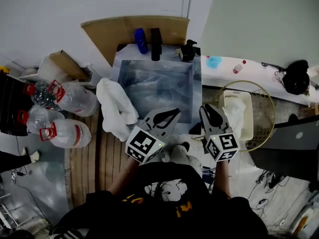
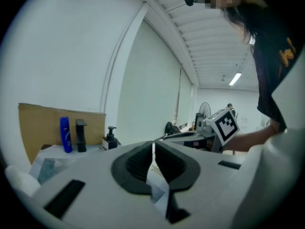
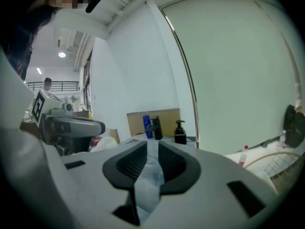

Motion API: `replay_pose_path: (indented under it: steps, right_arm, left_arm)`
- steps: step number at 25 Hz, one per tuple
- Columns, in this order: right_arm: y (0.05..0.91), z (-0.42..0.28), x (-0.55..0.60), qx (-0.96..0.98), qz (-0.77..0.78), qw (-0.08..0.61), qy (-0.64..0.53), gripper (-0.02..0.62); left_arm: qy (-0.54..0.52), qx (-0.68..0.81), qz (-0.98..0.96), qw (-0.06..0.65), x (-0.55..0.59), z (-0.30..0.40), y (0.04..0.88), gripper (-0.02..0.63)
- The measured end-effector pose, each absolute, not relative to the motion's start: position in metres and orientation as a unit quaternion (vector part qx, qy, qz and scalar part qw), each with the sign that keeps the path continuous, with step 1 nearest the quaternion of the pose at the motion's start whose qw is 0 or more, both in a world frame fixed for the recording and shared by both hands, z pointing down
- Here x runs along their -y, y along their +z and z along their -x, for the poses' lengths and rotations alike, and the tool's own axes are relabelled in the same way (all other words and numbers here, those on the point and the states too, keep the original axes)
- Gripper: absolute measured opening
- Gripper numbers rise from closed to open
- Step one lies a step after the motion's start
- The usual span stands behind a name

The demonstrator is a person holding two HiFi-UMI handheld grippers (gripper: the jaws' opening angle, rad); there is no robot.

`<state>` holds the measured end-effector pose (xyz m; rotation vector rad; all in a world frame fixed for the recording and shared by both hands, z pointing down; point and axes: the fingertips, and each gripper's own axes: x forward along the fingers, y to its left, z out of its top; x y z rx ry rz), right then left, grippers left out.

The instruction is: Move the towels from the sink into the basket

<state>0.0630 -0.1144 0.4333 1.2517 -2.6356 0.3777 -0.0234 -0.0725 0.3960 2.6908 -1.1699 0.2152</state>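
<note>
The steel sink [image 1: 196, 83] sits in the middle of the head view. A white towel [image 1: 117, 108] hangs over its left rim. What lies inside the basin looks grey and wrinkled, and I cannot tell whether it is cloth. To the right stands the round wire basket [image 1: 267, 103], with a white towel [image 1: 235, 111] in it. My left gripper [image 1: 174, 112] [image 2: 153, 144] hovers over the sink's near edge, its jaws closed together and empty. My right gripper [image 1: 207, 108] [image 3: 152, 144] hovers between sink and basket, with a narrow gap between its jaws and nothing in it.
Large plastic bottles [image 1: 67, 99] lie left of the sink. A blue bottle [image 1: 141, 40], a black tap [image 1: 156, 44] and a soap pump [image 1: 187, 51] stand behind the sink, before a cardboard sheet [image 1: 109, 31]. A black bag [image 1: 296, 76] lies at the far right.
</note>
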Motion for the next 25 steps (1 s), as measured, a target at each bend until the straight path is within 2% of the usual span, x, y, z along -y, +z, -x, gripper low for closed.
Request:
replay_pose_path:
  steps: [7,10,15,20,25]
  right_arm:
    - [0.427,0.063,0.075,0.931,-0.332,0.11,0.103,0.081]
    - [0.432,0.12,0.059,0.946,-0.281,0.123,0.103,0.142]
    - [0.452,0.206,0.045,0.961,-0.205,0.149,0.11,0.28]
    - [0.495,0.27,0.055,0.959,-0.159,0.191,0.134,0.339]
    - [0.57,0.286,0.078,0.924,-0.169,0.28,0.199,0.38]
  left_arm:
    - [0.079,0.465,-0.877,0.094,0.027,0.13,0.399,0.02]
    - [0.071,0.501,-0.857,0.101,0.01,0.178,0.403,0.02]
    - [0.065,0.56,-0.818,0.117,-0.012,0.245,0.413,0.02]
    - [0.057,0.607,-0.783,0.127,-0.033,0.293,0.418,0.02]
    - [0.056,0.638,-0.756,0.136,-0.054,0.324,0.424,0.02]
